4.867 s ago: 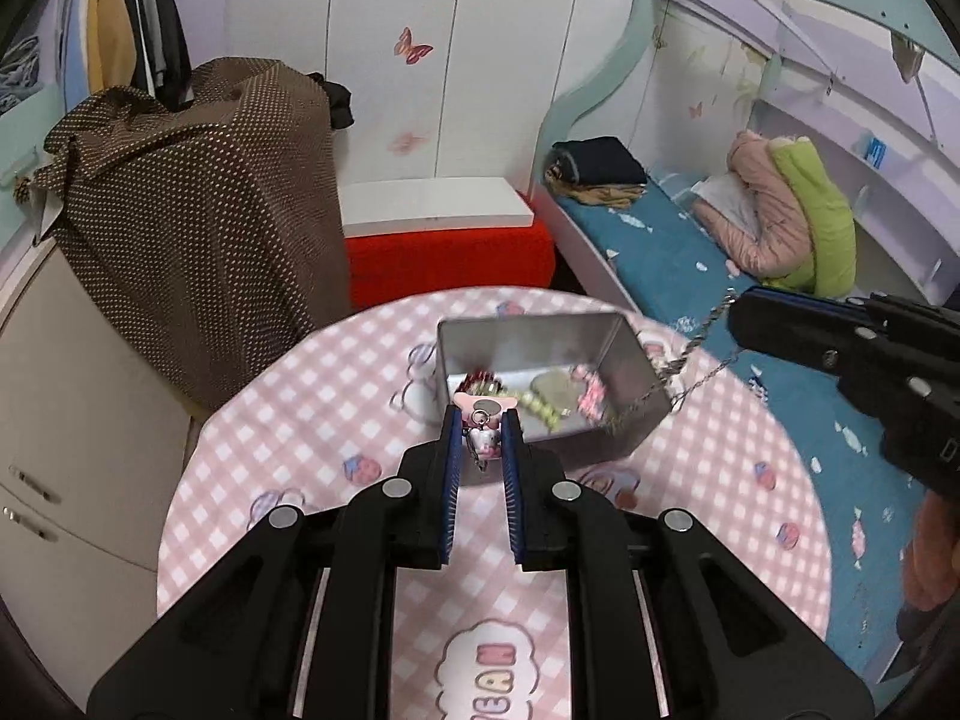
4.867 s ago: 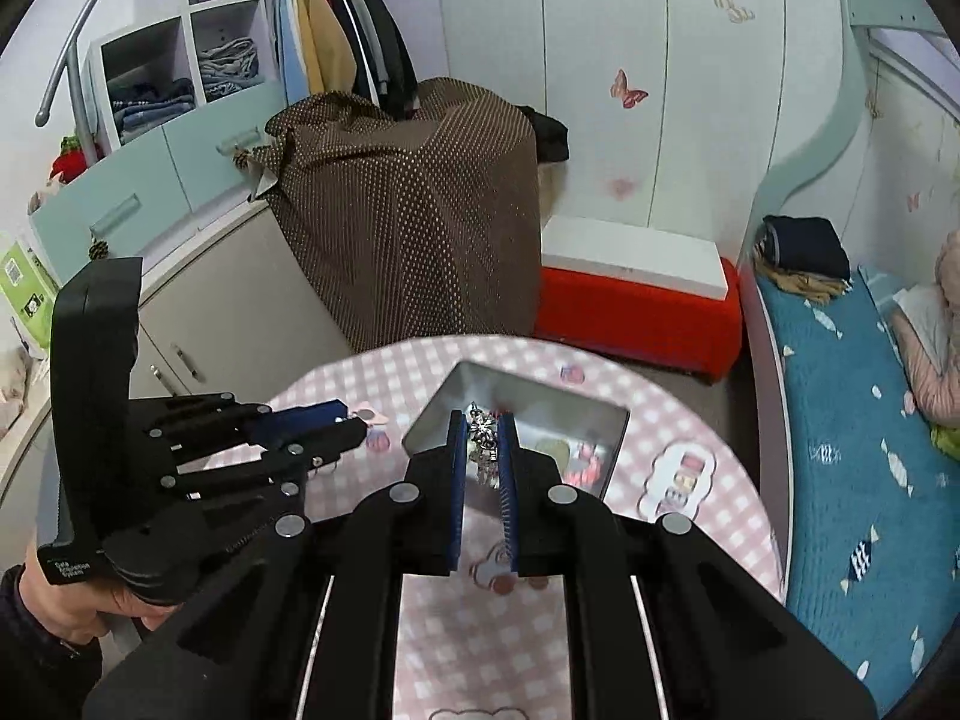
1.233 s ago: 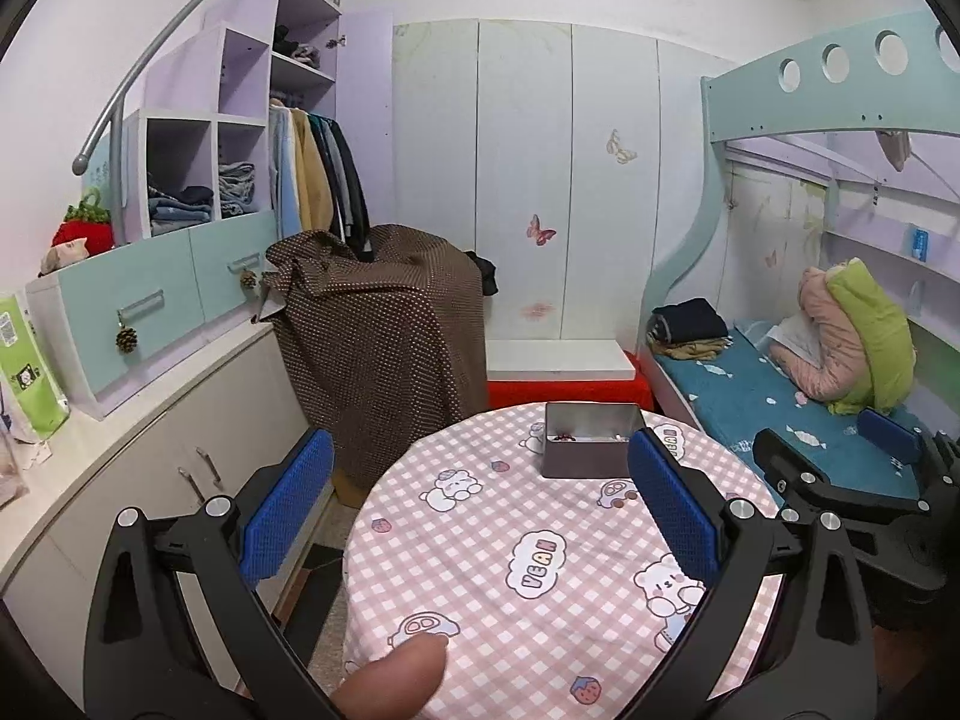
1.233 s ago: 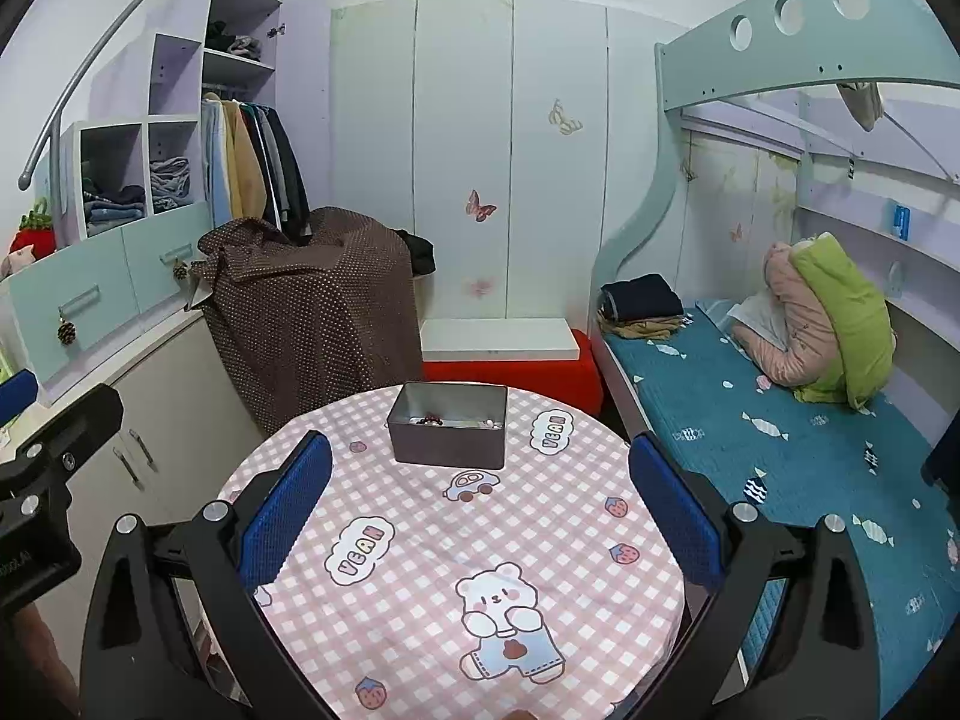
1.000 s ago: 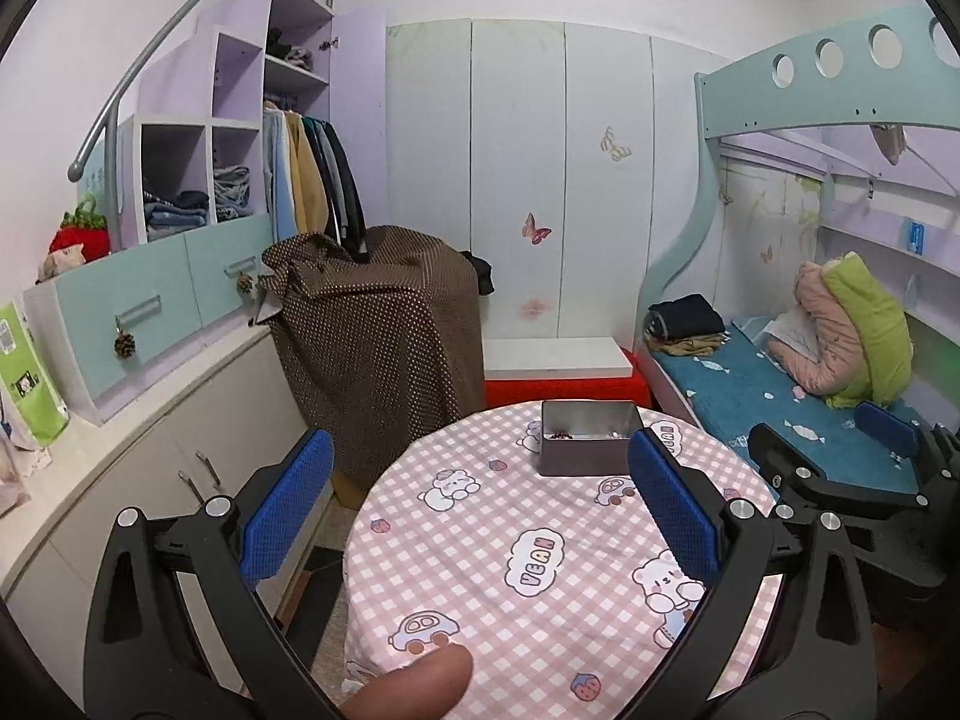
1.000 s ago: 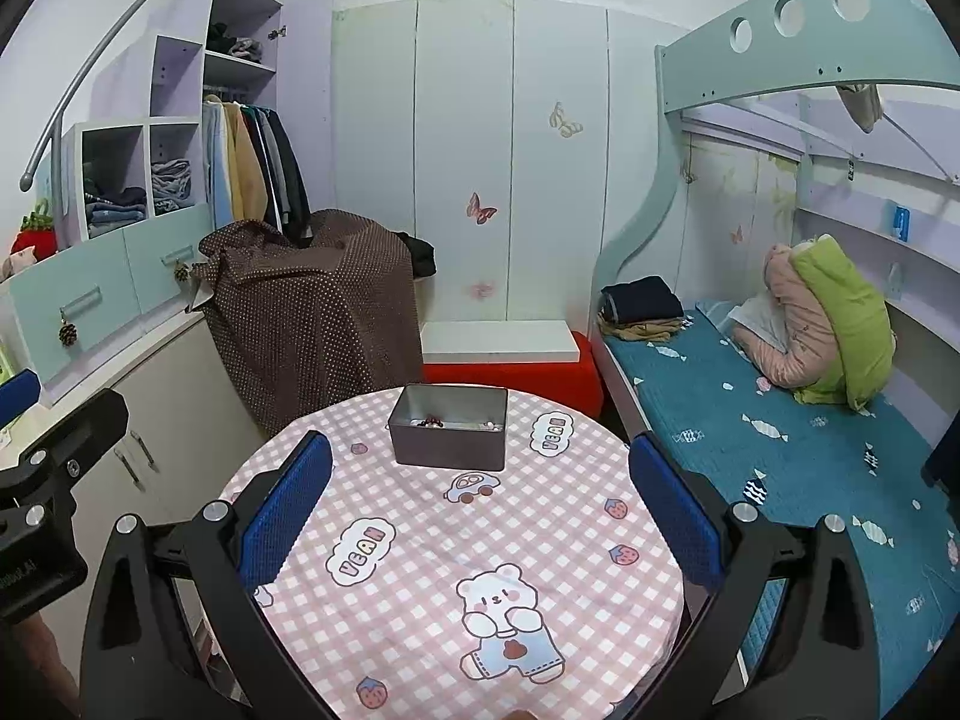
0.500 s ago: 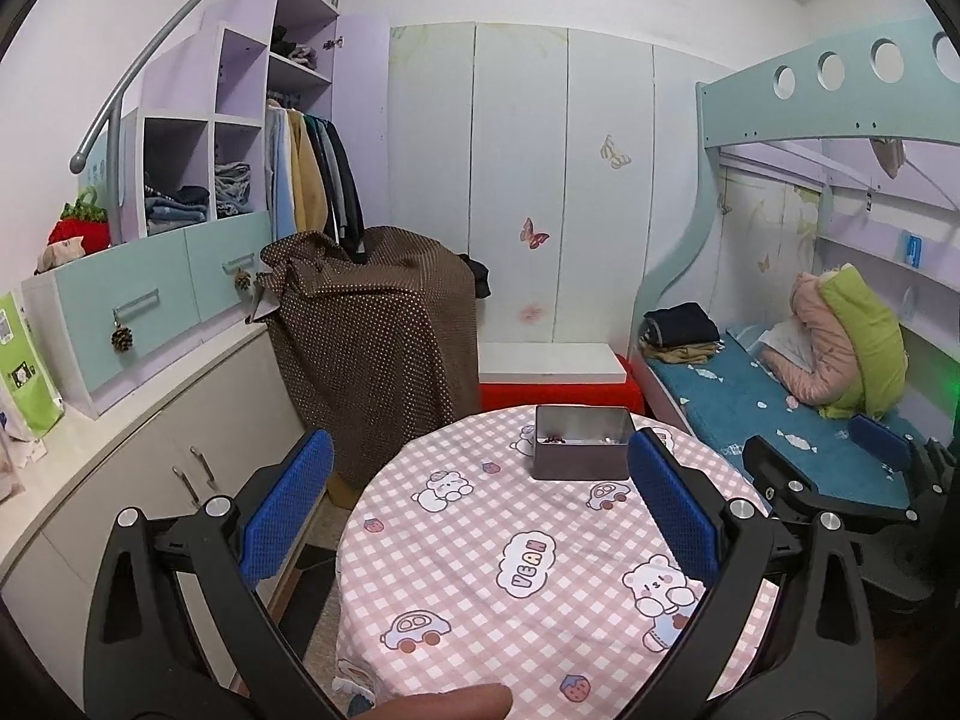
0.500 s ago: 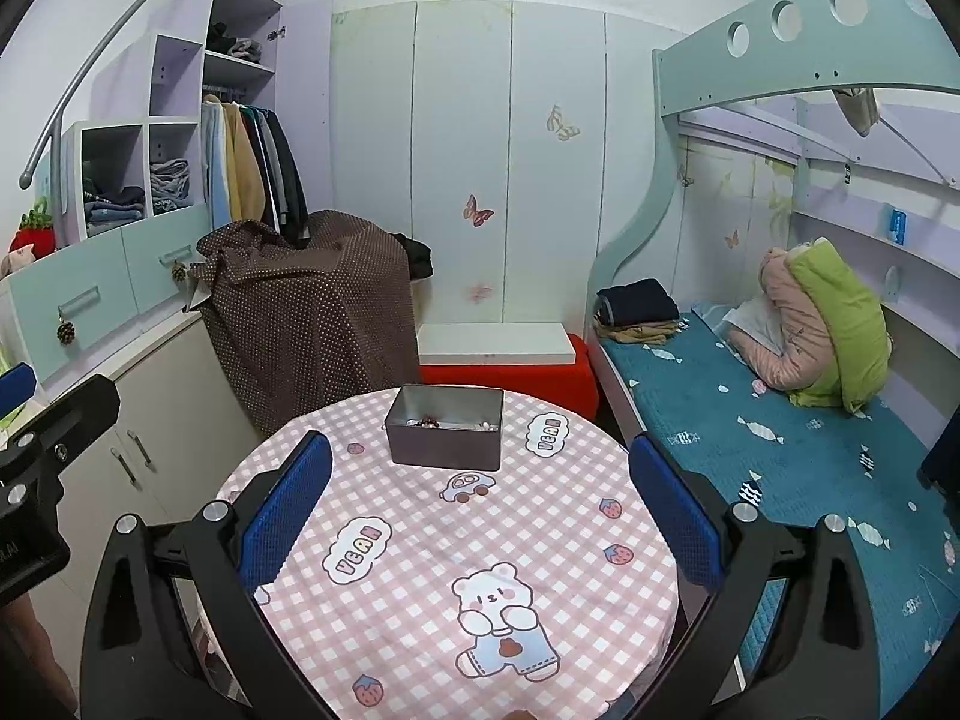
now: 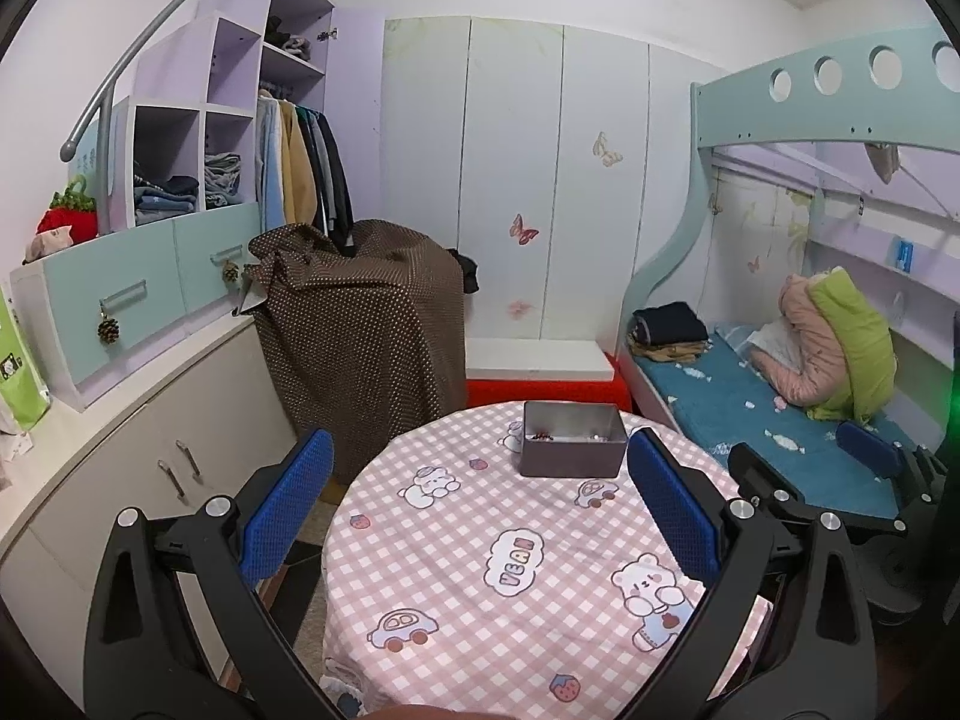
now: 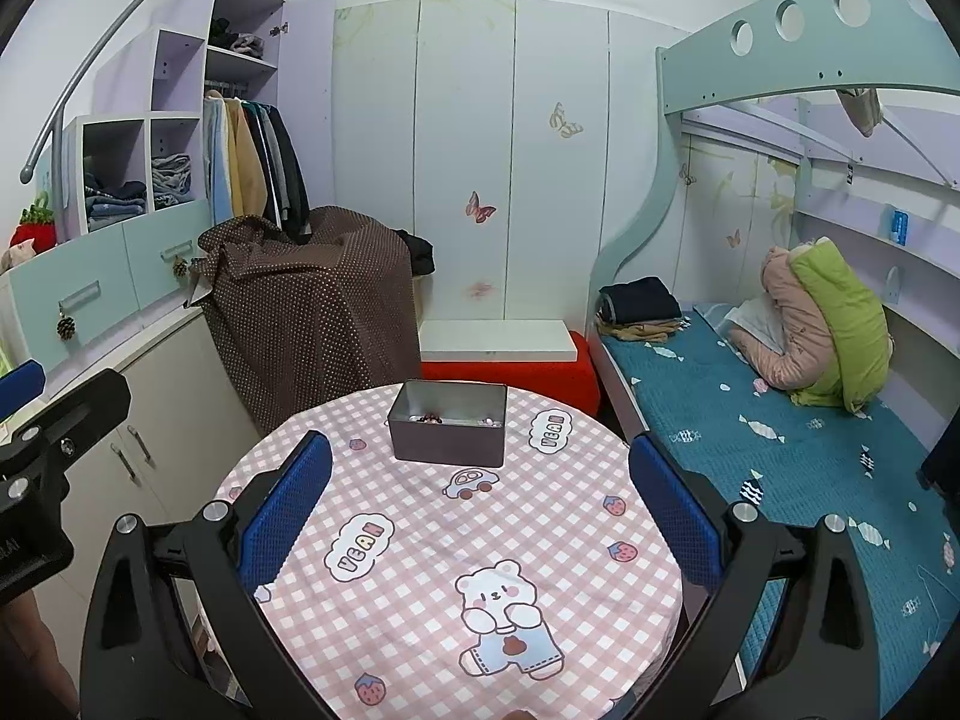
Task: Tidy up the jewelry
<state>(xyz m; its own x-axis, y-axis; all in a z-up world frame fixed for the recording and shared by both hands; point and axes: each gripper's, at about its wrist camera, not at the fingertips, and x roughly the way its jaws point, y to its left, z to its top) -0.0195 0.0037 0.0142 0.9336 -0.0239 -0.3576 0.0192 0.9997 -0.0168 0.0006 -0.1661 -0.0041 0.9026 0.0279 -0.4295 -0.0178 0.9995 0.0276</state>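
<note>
Pink checked tablecloth (image 10: 456,546) printed "VEAN". Grey metal tin (image 10: 447,429) holds jewelry. Left gripper (image 9: 477,510) and right gripper (image 10: 480,510) gape wide, empty; both clamped jewelry earlier.

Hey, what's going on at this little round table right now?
A person is tidying jewelry with two handheld tools. At this moment the left tool and right tool are both wide open, empty, and held back from the table. The jewelry lies inside the open metal tin at the table's far side. Nothing else sits on the checked cloth, so the sorting looks finished.
</note>
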